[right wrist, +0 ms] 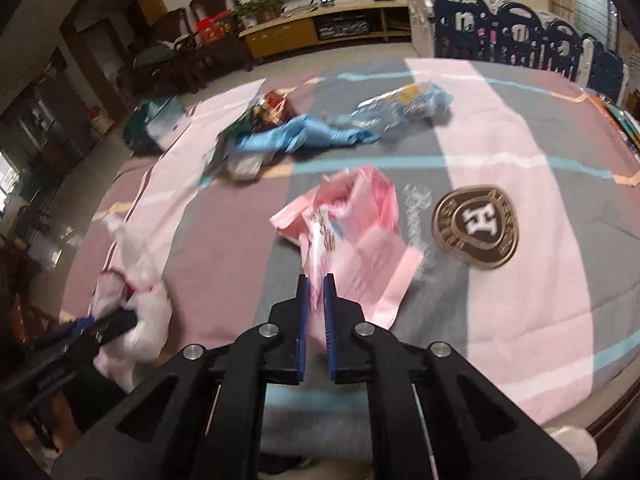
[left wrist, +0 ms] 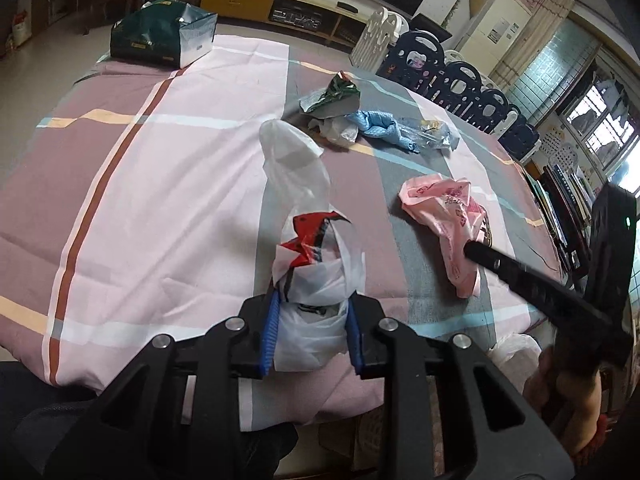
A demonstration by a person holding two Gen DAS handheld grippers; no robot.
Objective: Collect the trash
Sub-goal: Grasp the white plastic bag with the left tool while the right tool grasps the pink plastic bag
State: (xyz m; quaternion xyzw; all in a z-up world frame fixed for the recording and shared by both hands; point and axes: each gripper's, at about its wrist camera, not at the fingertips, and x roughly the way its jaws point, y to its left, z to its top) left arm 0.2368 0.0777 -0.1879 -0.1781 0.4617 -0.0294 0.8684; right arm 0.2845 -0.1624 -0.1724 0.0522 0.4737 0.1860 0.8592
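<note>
- Up close, the left gripper point(left wrist: 312, 312) had its jaws clenched on a white plastic bag point(left wrist: 310, 280) with a red and black print, the blue pads point(left wrist: 269, 332) pressing its crumpled lower part from both sides.
- From that grip the bag rose and stretched away over the bedspread, its far end a pale translucent flap.
- Likewise the right gripper point(right wrist: 315, 292) had its jaws nearly together, pinching a fold of a pink plastic bag point(right wrist: 360, 236) between the blue pads point(right wrist: 329, 312).
- Seen from the left wrist view, the right gripper's dark finger point(left wrist: 504, 266) lay against the near end of that pink bag point(left wrist: 440, 204), with a hand point(left wrist: 568, 396) gripping the tool at the lower right.
- Seen from the right wrist view, the left gripper point(right wrist: 92, 328) appeared blurred at the lower left, buried in the white bag point(right wrist: 140, 312).
- Beyond both bags, well apart from them, sat a loose heap of trash: a green foil wrapper point(left wrist: 336, 96), a crumpled blue cloth or bag point(left wrist: 380, 128) and a clear wrapper point(left wrist: 432, 134), all touching one another.
- Everything rested on a striped bedspread point(left wrist: 160, 184) of pink, mauve and grey, which bore a brown badge with the letter H point(right wrist: 476, 228) just beside the pink bag.
- At the far left corner stood a dark green box point(left wrist: 164, 34).
</note>
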